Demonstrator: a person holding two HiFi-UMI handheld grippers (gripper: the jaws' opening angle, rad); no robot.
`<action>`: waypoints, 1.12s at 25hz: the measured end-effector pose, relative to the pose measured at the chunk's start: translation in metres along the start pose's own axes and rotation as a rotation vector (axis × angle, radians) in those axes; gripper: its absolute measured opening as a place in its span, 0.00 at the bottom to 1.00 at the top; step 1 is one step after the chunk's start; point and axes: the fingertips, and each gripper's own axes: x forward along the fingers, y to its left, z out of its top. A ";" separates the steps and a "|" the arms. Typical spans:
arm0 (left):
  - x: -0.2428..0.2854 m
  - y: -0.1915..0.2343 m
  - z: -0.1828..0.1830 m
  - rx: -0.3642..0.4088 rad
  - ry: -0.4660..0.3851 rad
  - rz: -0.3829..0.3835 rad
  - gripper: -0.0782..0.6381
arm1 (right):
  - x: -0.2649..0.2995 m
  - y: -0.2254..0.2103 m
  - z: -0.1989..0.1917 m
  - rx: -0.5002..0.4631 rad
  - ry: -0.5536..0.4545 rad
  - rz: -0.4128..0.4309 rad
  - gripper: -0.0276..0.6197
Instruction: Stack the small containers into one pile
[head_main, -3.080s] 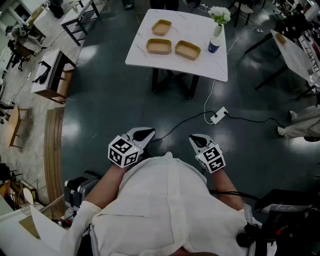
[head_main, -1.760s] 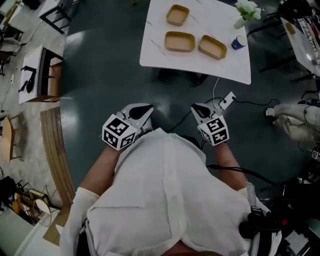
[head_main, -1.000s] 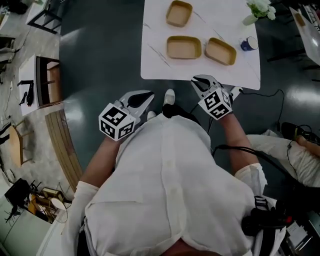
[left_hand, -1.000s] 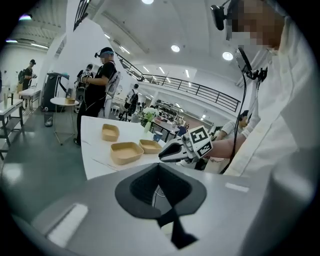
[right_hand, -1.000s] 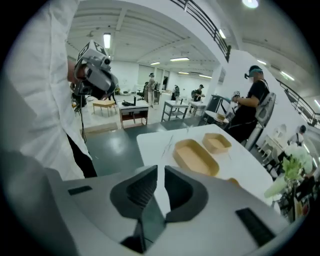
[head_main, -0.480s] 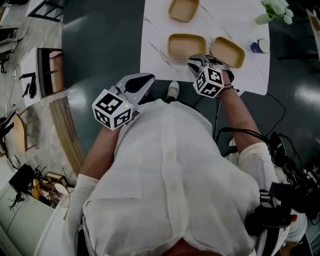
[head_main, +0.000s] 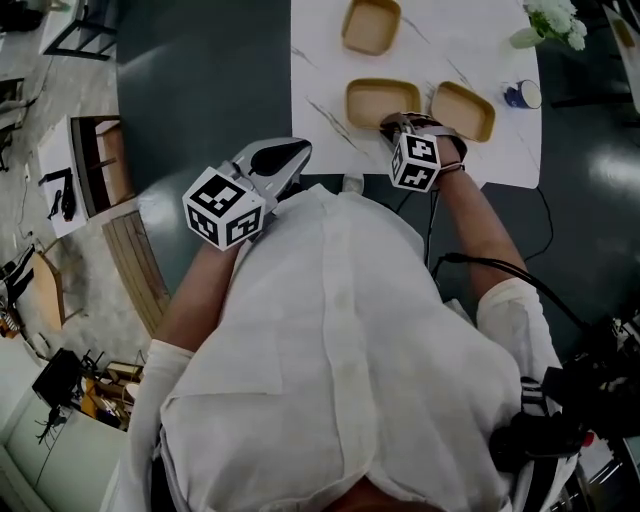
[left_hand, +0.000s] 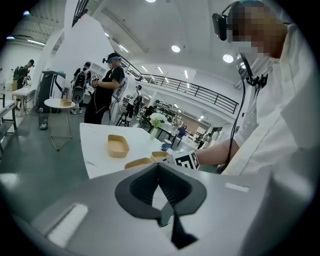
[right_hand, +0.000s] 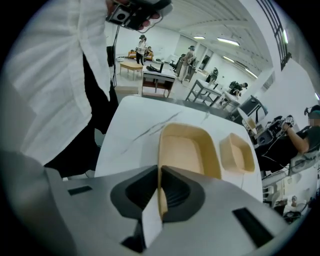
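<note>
Between the pads of the right claw (right_hand: 159, 192) stands the near wall of the shallow tan oblong fibre container (right_hand: 187, 152), and the jaws are closing, pinching it. Half a second ago this claw hung short of that rim. A second ago the person was only arriving at the white marble-veined table (head_main: 320, 80). So the first pick-up is probably just beginning, and nothing is stacked yet. A second matching tan container (head_main: 462, 108) lies just right of the claw, and a third tan container (head_main: 370, 25) lies beyond it, well apart. The right forearm reaches forward, marker cube uppermost. The left claw (head_main: 290, 155), clenched on nothing, hangs back off the table's edge, beside the person's body.
</note>
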 end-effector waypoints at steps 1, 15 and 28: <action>-0.002 0.005 0.002 0.001 0.002 -0.005 0.12 | -0.001 0.000 0.002 0.001 0.003 -0.002 0.08; 0.012 0.031 0.024 0.049 0.043 -0.150 0.12 | -0.064 -0.014 0.024 0.086 -0.025 -0.157 0.07; 0.052 0.001 0.038 0.105 0.065 -0.225 0.12 | -0.126 -0.018 -0.093 0.242 0.079 -0.253 0.07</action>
